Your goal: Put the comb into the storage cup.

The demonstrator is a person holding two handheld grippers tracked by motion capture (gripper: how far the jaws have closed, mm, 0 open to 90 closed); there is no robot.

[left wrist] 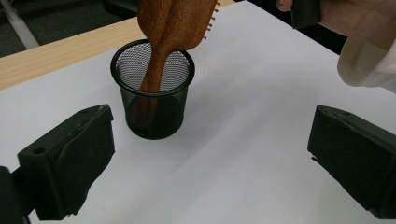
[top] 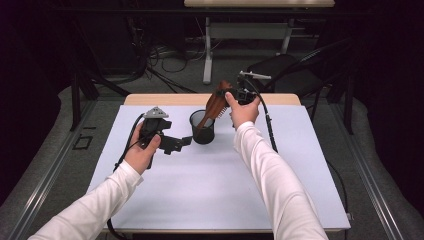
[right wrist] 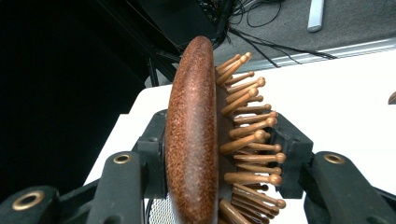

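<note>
The wooden hairbrush (top: 216, 102) is standing tilted, with its handle down inside the black mesh cup (top: 202, 127) and its wide head rising above the rim of the cup. In the left gripper view the brush (left wrist: 173, 23) is leaning toward the far side of the cup (left wrist: 152, 93), and the handle is reaching down to the bottom of it. The right gripper (top: 235, 95) is holding the head of the brush just above and behind the cup. In the right gripper view its two jaws are pinching the brush (right wrist: 192, 135): one is pressing on the smooth brown back and the other is sitting among the wooden bristles (right wrist: 247, 126).

The cup is standing upright on the white table cover (top: 210, 185), near its far edge. The left gripper (top: 172, 143) is resting just beside the cup, on the left side of it in the high view, and is pointing toward it. Its fingers (left wrist: 74, 158) are spread wide apart, with nothing between them except the bare cover; the cup is standing a little beyond them. The person's left hand (top: 141, 152) is gripping this tool from behind, and the right hand (top: 243, 112) is wrapping around the other tool, on the right of the cup.
</note>
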